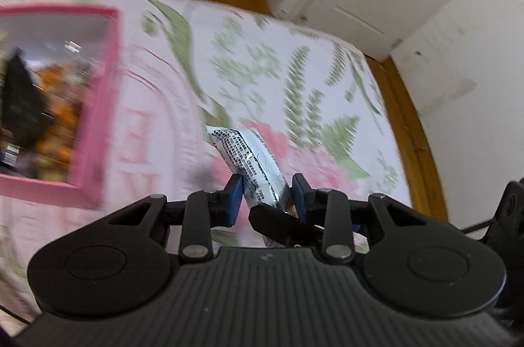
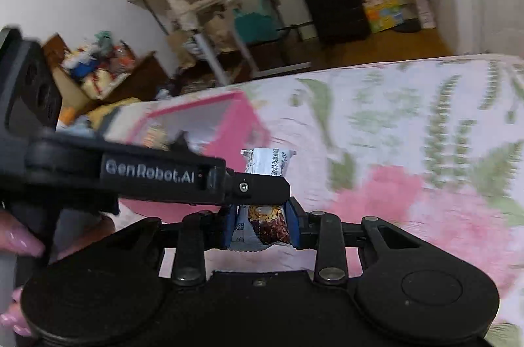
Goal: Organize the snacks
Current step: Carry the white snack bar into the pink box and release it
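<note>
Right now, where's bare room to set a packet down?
Free: floral bedspread between the pink box and the bed's far edge, and the pink-flower patch just ahead of the left gripper. Crowded: inside the box, already filled with snacks.

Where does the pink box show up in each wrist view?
Left wrist: the pink box lies at the left edge on the floral bedspread, blurred, with orange snacks inside.
Right wrist: the pink box sits left of centre, partly behind the left gripper.
Shared landmark: the black suitcase, at the top of both views.
</note>
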`<state>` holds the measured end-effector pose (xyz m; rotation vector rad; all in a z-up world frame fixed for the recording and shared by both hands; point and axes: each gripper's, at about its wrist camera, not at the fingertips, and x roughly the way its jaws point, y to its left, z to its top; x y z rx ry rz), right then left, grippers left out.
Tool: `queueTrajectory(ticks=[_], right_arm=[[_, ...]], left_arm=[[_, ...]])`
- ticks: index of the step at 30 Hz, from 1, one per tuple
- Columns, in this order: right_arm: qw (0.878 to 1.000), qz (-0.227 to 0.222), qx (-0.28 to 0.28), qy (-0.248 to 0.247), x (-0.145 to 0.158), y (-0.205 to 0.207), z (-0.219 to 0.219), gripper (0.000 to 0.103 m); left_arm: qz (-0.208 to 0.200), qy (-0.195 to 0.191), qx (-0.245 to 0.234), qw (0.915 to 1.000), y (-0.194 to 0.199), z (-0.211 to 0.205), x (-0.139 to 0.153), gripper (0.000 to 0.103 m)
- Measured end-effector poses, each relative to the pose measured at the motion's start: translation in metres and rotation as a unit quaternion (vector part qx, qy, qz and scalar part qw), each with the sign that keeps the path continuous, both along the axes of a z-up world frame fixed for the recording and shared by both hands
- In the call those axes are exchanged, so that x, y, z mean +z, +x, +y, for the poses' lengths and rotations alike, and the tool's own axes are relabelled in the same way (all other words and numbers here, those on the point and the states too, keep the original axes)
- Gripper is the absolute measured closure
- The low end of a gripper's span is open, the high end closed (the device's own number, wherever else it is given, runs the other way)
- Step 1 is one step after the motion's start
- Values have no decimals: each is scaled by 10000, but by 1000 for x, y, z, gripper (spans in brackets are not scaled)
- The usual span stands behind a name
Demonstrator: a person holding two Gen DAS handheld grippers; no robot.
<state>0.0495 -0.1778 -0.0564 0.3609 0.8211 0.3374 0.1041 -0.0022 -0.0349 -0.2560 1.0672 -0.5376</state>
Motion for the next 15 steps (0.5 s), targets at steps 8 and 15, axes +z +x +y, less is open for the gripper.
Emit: queueTrajectory(ticks=[8,15], right_arm=[[9971,-233,696,176,11,47,68,65],[9950,-166,892,412,-6,95,103,65]], left_arm=[[-242,1,740,9970,22,82,20,71],[-253,236,1104,9933,62,120,7,71]])
